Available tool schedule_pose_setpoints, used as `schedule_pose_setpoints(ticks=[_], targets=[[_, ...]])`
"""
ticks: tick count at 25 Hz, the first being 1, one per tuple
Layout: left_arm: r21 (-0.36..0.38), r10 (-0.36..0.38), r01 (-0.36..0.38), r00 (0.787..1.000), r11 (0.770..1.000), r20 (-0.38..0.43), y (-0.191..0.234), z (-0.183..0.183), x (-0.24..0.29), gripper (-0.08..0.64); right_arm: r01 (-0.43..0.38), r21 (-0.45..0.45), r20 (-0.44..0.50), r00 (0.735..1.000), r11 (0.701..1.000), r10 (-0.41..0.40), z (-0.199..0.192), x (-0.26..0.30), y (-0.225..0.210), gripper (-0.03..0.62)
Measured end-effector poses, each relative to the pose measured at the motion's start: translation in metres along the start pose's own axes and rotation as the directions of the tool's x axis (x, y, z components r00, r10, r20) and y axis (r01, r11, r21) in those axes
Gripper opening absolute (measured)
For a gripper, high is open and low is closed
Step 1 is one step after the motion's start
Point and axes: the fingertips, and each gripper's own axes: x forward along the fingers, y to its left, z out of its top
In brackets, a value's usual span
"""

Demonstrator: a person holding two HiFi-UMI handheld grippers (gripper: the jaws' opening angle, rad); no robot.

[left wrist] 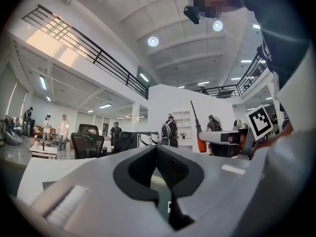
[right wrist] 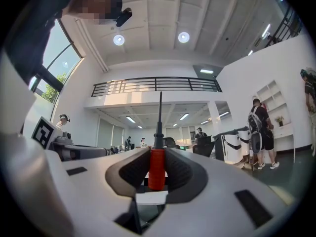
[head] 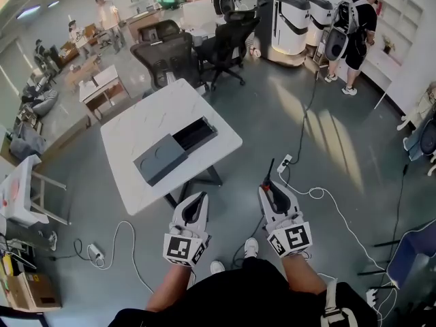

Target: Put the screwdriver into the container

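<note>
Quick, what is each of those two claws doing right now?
Left gripper: closed, holding nothing.
Right gripper: closed on the screwdriver, gripping its red handle.

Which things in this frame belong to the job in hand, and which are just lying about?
Job in hand:
- screwdriver, clamped in the right hand-held gripper
- dark grey container on the white table

Lying about:
- black office chairs
- power strip on the floor
- white cable
</note>
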Motion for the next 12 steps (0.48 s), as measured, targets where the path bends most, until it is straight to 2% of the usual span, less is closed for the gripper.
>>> schedule_pose_setpoints(ticks=[12], targets=[[0.023,0.078,-0.077,0.997,0.997,-0.021,-0.017,0.002,0.065,0.009,-0.086,0.047,-0.005,0.996,0.995,0.087,-0.006,0.031,-0.070,0.094]])
